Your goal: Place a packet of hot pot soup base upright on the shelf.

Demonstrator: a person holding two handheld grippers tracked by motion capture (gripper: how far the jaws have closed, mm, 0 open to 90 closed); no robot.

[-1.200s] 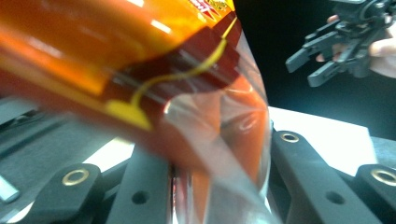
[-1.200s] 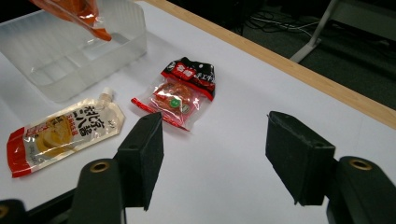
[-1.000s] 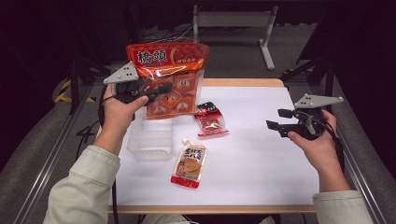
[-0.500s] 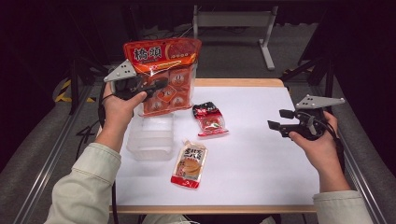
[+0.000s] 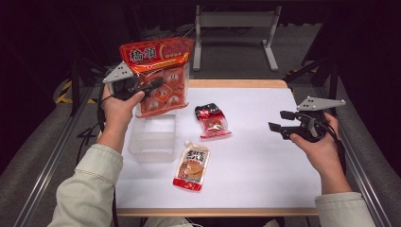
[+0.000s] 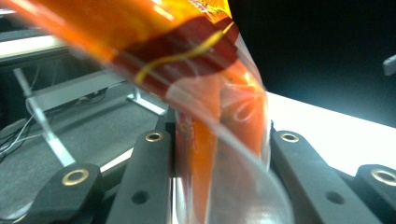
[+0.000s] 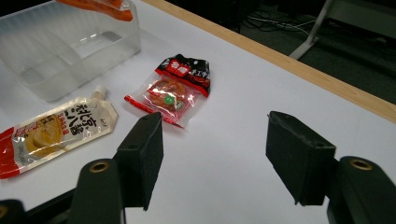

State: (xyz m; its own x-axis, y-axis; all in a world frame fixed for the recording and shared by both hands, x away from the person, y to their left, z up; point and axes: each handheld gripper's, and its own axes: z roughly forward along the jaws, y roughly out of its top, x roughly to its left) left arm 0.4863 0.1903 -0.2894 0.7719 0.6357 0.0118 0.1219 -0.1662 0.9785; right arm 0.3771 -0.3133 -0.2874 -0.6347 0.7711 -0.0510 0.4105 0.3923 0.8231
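My left gripper (image 5: pixel 150 90) is shut on a large orange snack bag (image 5: pixel 158 71) and holds it upright in the air, its lower edge just above the far end of a clear plastic box (image 5: pixel 153 138). In the left gripper view the bag (image 6: pixel 219 107) is pinched between the two black jaws. My right gripper (image 5: pixel 279 122) hovers open at the table's right side with nothing between its fingers (image 7: pixel 142 149). A small red-and-black snack packet (image 5: pixel 213 120) lies mid-table, and a spouted sauce pouch (image 5: pixel 191 165) lies nearer the front.
The white table top (image 5: pixel 265 161) has a wooden far edge (image 5: pixel 236 83). A metal stand (image 5: pixel 234 19) sits on the floor beyond it. In the right gripper view the clear box (image 7: pixel 70 46), the red packet (image 7: pixel 175 91) and the pouch (image 7: pixel 51 133) lie ahead.
The left hand has carried the orange bag to the left and downward, bringing its lower edge close over the clear box. The right hand has stayed still.
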